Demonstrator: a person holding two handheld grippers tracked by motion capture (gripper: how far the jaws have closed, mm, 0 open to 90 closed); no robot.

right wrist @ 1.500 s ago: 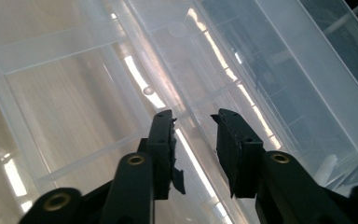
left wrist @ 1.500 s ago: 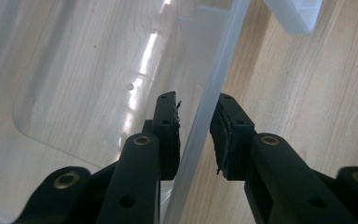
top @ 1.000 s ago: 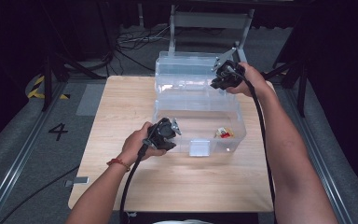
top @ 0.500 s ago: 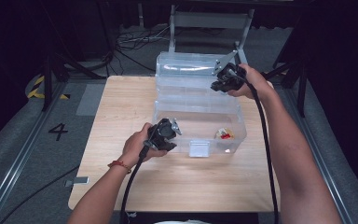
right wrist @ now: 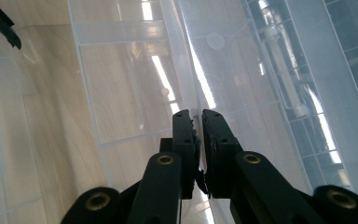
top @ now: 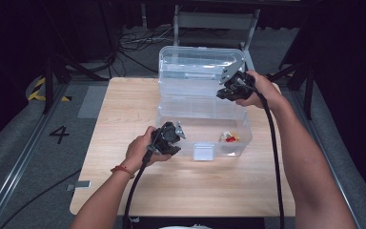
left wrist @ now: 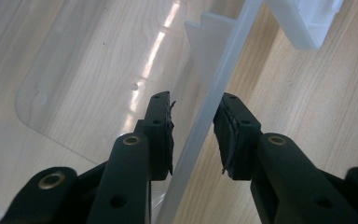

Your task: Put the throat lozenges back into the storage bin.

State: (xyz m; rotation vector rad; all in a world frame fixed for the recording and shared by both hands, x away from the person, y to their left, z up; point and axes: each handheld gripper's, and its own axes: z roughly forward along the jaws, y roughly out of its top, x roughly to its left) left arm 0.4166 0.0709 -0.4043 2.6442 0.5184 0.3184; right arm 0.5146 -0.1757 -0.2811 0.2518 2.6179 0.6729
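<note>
A clear plastic box (top: 240, 125) stands on the wooden table with its lid (top: 195, 67) raised at the back. My right gripper (top: 225, 93) is shut on the lid's right edge; in the right gripper view the pads (right wrist: 186, 135) pinch the thin clear lid (right wrist: 242, 70). My left gripper (top: 175, 139) straddles the box's front wall (left wrist: 223, 70) near the left corner. Its jaws have just been opening, and a gap shows between the wall and the right pad (left wrist: 230, 130). Small red and yellow pieces (top: 228, 137) lie inside at the front right.
A white latch (top: 204, 151) sits on the box's front wall. The wooden table (top: 124, 109) has bare room left of and in front of the box. A metal chair (top: 214, 21) stands beyond the far edge, with cables on the floor behind.
My right gripper has shifted a little toward the near side, bringing the lid's edge with it. The left hand has stayed at the box's front wall.
</note>
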